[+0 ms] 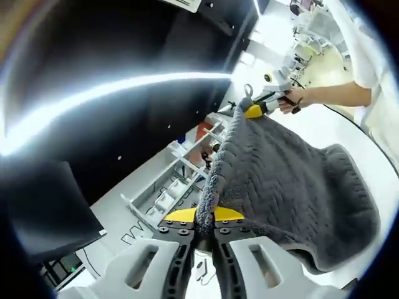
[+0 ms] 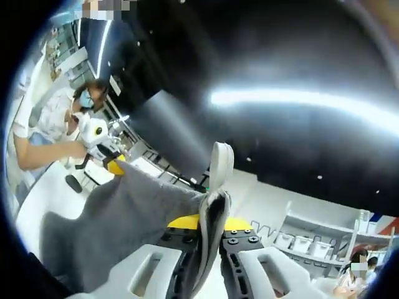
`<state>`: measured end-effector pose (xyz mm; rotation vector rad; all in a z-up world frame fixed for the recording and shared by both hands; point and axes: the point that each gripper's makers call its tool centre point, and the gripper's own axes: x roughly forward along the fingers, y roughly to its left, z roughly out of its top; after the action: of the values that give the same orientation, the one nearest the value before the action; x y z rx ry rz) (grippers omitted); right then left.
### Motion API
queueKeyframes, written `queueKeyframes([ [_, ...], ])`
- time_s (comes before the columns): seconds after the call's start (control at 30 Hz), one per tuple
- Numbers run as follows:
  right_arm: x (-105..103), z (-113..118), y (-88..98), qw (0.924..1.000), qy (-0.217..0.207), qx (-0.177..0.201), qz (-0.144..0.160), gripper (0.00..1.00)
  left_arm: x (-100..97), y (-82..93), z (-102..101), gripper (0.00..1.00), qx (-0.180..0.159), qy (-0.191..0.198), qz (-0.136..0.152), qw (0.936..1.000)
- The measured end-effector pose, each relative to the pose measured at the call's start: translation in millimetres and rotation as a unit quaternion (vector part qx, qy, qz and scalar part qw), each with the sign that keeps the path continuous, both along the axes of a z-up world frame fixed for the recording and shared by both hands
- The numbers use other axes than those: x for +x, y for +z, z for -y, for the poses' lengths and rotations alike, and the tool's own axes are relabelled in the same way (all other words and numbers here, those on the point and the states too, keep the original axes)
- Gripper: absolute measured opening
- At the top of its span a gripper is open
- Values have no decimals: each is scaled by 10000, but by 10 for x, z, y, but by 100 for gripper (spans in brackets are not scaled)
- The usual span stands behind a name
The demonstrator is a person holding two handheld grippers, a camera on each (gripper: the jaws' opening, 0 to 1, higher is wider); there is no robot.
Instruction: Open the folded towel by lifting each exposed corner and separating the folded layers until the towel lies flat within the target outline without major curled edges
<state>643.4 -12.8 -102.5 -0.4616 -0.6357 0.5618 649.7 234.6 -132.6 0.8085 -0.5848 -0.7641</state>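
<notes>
1. At the bottom centre of the left gripper view, the left gripper point(image 1: 204, 232) is pinching one corner of the grey towel point(image 1: 293, 187), its jaws pressed together on the bunched edge between the yellow pads.
2. From that pinch, the towel's top edge is stretching up toward the upper right of the frame, while the rest of the cloth is hanging and spreading across the lower right over a white table point(image 1: 115, 233).
3. Farther along that edge, at upper right, the right gripper point(image 1: 252, 110) is clamping the opposite corner, with a person's hand point(image 1: 293, 101) gripping its handle.
4. Left of the towel, a white rack point(image 1: 171, 184) is standing on the table.
5. At the bottom centre of the right gripper view, the right gripper point(image 2: 209, 227) is squeezing a folded corner of the towel point(image 2: 118, 224), with a pale hanging loop point(image 2: 219, 163) sticking up above the jaws.
6. From there the cloth is running toward the left of the frame, where the left gripper point(image 2: 114, 166) is holding the far corner.
7. Beyond it, at far left, a person point(image 2: 53, 121) is standing.
</notes>
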Motion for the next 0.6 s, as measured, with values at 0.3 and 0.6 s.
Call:
queueKeyframes([
  [0.3,169,45,-177,9998,-75,-54,-201,3,73,-138,49,7,161,-43,-102,9998],
  [0.6,270,83,-275,9997,-169,-123,-115,1,137,-231,103,6,356,-32,-13,9994],
])
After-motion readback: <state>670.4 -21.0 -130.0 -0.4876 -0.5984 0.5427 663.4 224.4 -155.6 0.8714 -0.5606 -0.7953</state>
